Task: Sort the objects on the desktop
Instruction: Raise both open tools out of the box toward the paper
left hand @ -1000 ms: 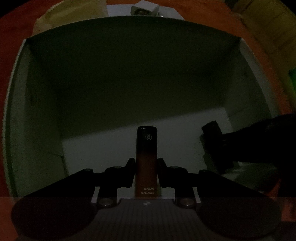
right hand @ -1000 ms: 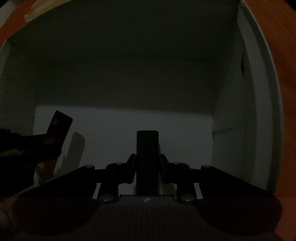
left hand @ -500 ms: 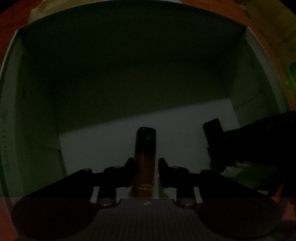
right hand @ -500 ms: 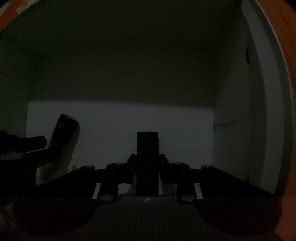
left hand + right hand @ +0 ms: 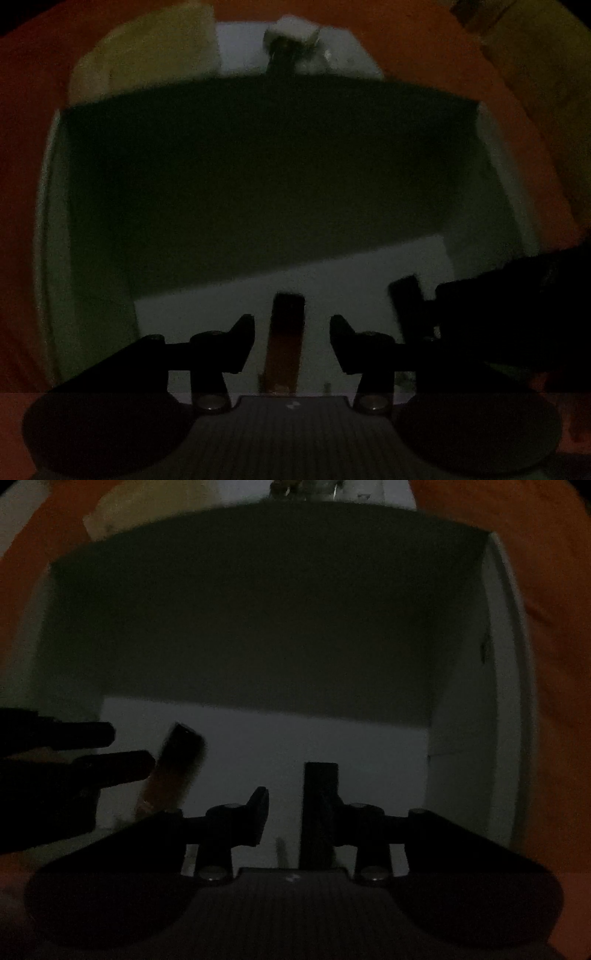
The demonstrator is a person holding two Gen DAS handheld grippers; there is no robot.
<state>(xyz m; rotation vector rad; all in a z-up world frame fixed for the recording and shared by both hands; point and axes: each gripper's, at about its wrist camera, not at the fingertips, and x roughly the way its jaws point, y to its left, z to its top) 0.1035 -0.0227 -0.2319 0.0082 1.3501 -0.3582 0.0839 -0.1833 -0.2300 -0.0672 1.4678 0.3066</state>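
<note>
both grippers are down inside the white box [image 5: 495, 155], dim light, some blur.

left gripper [image 5: 291, 341]: fingers spread wide, gripping nothing. the brown-to-black gradient stick [image 5: 286, 343] sits in the gap between them, clear of both pads, apparently resting on the box floor [image 5: 207, 314]. from the right wrist view the same stick [image 5: 173, 768] leans tilted just past the left gripper's fingers [image 5: 110, 766]; can't tell if it's touching the lower one.

right gripper [image 5: 297, 818]: also spread. the black bar [image 5: 319, 812] lies against the right-hand finger with a clear gap to the left-hand one, so it looks released, not pinched. can't tell if it's fully seated on the floor or propped on that finger.

step in hand, as i read it: drop-off into the box, then retract.

how to do it well:
- keep both sets of fingers apart while backing out; any closing re-grabs the item.
- pull straight back along the finger axis, no sideways sweep. the stick is between the left fingers and will get dragged otherwise.
- right side: ease away from the bar first, toward the open side, since it's leaning on that finger and may tip.
- retract one gripper at a time; they sit near each other.

outside, beyond the far wall: orange surface [image 5: 29, 147], a yellowish item [image 5: 147, 48], small white object [image 5: 291, 29].
</note>
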